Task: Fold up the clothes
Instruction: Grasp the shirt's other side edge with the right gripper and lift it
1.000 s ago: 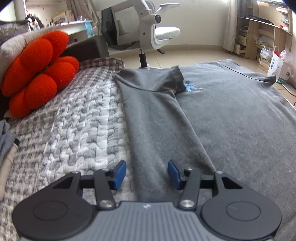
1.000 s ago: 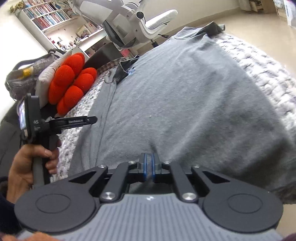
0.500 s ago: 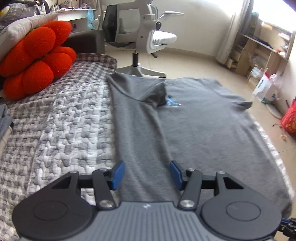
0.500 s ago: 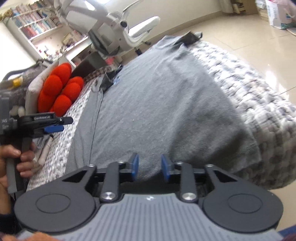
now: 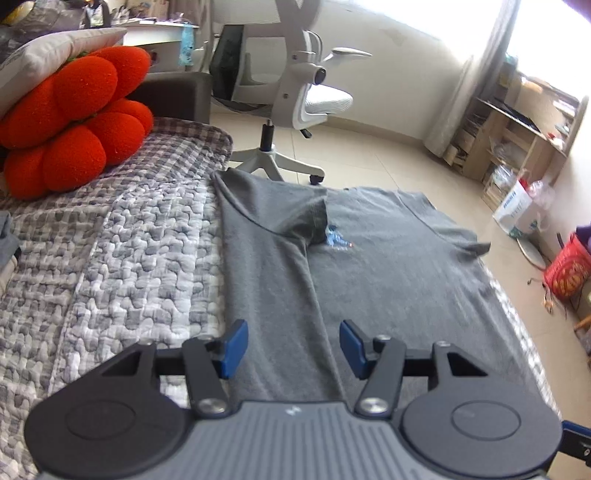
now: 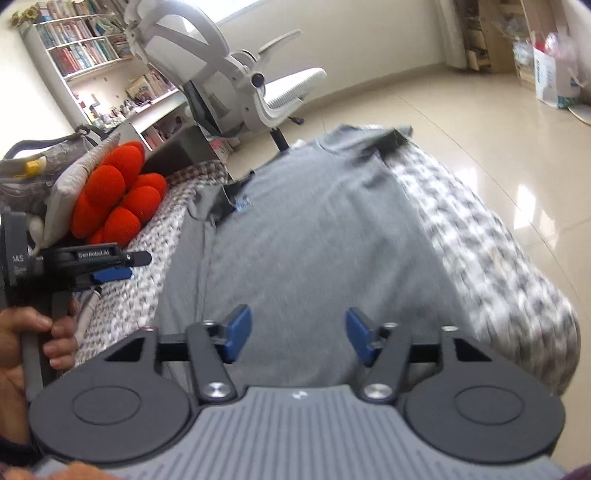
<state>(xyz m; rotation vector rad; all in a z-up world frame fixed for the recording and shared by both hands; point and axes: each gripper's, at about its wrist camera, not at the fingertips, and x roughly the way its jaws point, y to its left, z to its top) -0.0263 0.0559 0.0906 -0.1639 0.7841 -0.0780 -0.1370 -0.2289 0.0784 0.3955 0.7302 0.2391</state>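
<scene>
Grey T-shirt (image 5: pixel 388 266) lies spread on the quilted bed (image 5: pixel 129 251), its left side folded inward. From the left wrist, the left gripper (image 5: pixel 291 343) hovers above it, jaws opening, nothing between them. From the right wrist, the right gripper (image 6: pixel 295 334) likewise opens, empty, above the shirt's hem; a hand (image 6: pixel 22 343) holds the left gripper beside an orange cushion (image 6: pixel 114 199).

Daylight fills the room, bright and soft, coming from a window (image 5: pixel 546 33) at the upper right of the left wrist view, where it blows out to plain white. The tiled floor (image 6: pixel 491 122) in the right wrist view carries pale glare patches. Shadows are faint. Both views bend strongly at the edges, with dark corners. The right wrist view is smeared by motion blur, worst on the checked blanket (image 6: pixel 491 258); the left view is sharper.
</scene>
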